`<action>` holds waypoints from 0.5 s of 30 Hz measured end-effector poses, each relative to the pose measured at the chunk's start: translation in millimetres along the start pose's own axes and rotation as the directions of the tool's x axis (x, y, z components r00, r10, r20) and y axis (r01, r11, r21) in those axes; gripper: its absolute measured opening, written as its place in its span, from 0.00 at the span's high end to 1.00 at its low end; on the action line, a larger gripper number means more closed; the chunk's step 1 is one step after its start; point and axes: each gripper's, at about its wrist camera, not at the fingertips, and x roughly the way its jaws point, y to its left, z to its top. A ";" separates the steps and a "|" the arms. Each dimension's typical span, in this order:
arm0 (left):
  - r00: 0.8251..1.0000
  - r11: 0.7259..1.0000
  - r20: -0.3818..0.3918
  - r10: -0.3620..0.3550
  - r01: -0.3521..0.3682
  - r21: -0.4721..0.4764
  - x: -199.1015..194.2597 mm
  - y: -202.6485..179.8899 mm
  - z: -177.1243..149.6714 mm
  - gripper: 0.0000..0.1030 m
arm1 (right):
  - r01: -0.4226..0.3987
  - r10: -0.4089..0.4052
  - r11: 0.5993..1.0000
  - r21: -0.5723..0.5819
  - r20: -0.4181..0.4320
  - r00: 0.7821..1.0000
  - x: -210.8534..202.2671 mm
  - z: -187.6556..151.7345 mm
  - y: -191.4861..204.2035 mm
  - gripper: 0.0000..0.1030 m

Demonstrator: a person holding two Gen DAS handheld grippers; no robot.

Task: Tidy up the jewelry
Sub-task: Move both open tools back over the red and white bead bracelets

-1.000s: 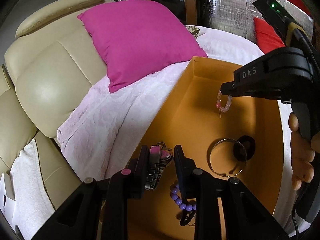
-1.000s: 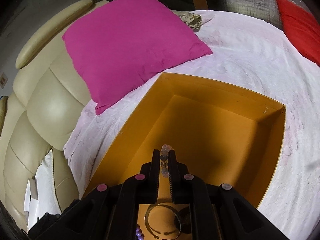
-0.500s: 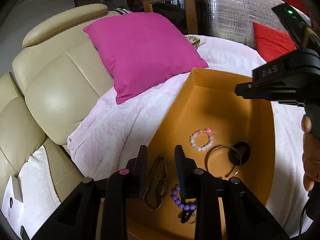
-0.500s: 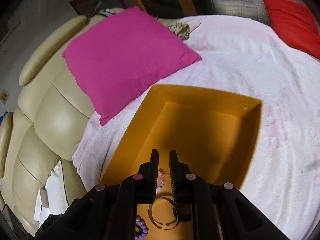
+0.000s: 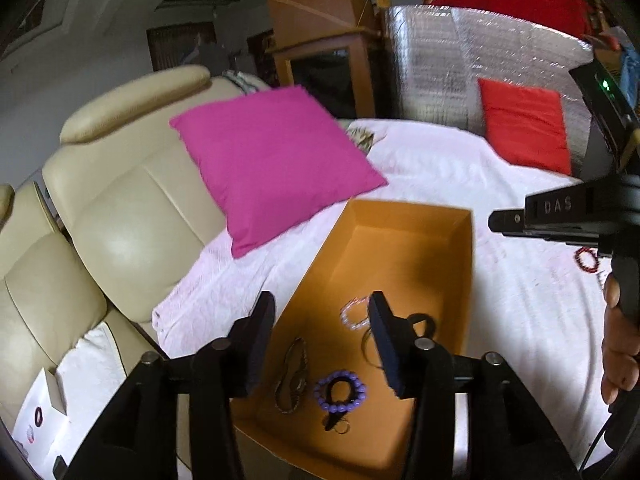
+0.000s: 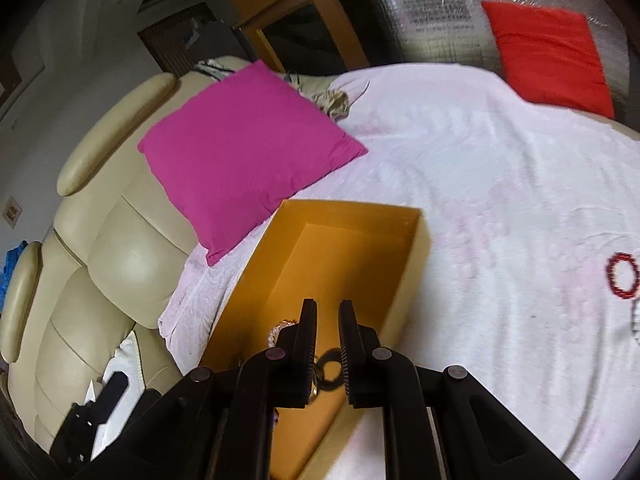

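An orange box [image 5: 400,224] lies on the white bedspread; it also shows in the right wrist view [image 6: 352,216]. In it lie a metal watch [image 5: 294,372], a purple bead bracelet [image 5: 340,390], a pink-white bead bracelet [image 5: 352,318], a thin bangle [image 5: 366,346] and a black ring [image 5: 424,322]. My left gripper [image 5: 322,344] is open and empty above the box's near end. My right gripper [image 6: 327,320] is open a little and empty above the box; it shows at the right in the left wrist view [image 5: 496,224]. A red bead bracelet [image 6: 622,274] lies on the bedspread to the right, seen too in the left wrist view [image 5: 586,258].
A magenta pillow [image 5: 272,160] leans on the cream sofa back [image 5: 120,208] left of the box. A red cushion [image 5: 524,128] stands at the far right against a silver foil panel. A wooden cabinet [image 5: 320,40] is behind.
My left gripper let the watch fall into the box, opened wide and rose. My right gripper dropped the pink-white bracelet into the box and lifted away to the right.
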 end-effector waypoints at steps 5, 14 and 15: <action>0.998 0.999 0.061 -0.014 0.012 0.038 -37.8 -29.0 8.9 0.35 | 0.030 -0.029 0.999 -0.011 0.050 0.998 -47.3 -8.1 -23.1 0.76; 0.984 0.984 0.111 -0.138 0.123 0.132 -86.0 -93.0 14.4 0.26 | 0.187 -0.182 0.982 -0.005 0.203 0.962 -147.1 -32.9 -93.5 0.52; 0.982 0.979 0.105 -0.160 0.144 0.146 -89.2 -101.3 13.1 0.26 | 0.207 -0.202 0.978 -0.001 0.214 0.956 -155.9 -36.0 -101.7 0.51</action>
